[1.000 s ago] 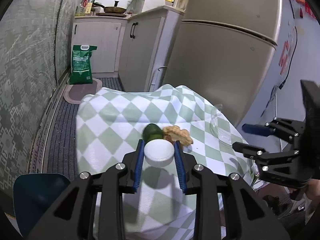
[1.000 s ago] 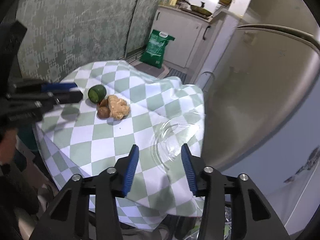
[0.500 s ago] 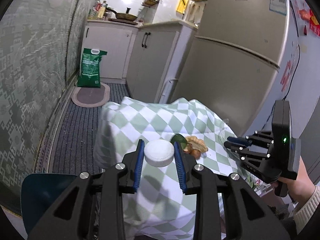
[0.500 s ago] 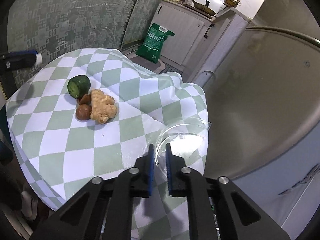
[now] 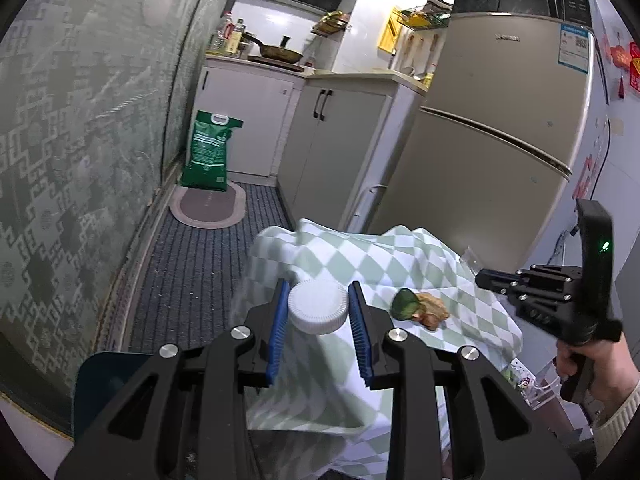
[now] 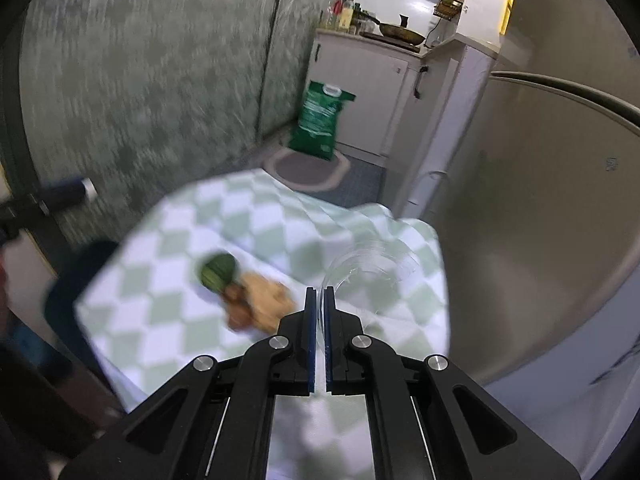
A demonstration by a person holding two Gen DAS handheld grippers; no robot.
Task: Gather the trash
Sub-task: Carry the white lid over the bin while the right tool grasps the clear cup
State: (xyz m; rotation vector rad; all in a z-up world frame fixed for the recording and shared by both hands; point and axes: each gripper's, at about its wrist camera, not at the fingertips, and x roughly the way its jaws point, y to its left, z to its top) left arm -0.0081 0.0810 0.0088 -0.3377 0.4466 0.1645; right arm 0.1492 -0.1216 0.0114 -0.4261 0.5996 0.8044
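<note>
A narrow kitchen: patterned wall at the left, white cabinets (image 5: 340,140) and a fridge (image 5: 500,148) ahead, ribbed floor mat (image 5: 192,280) below. A desk under a green-checked cloth (image 5: 400,264) lies just beyond both grippers. The left gripper (image 5: 319,308) clamps a white ribbed cap (image 5: 318,306), flat face toward the camera. The right gripper (image 6: 319,308) is closed on the rim of a clear plastic lid (image 6: 372,264), which stands tilted up ahead of it. Vegetable scraps (image 6: 240,288) lie left of it.

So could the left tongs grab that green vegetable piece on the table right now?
Probably not: the left tongs are already shut on a white cap, leaving no room for the green piece lying apart on the checked cloth.
</note>
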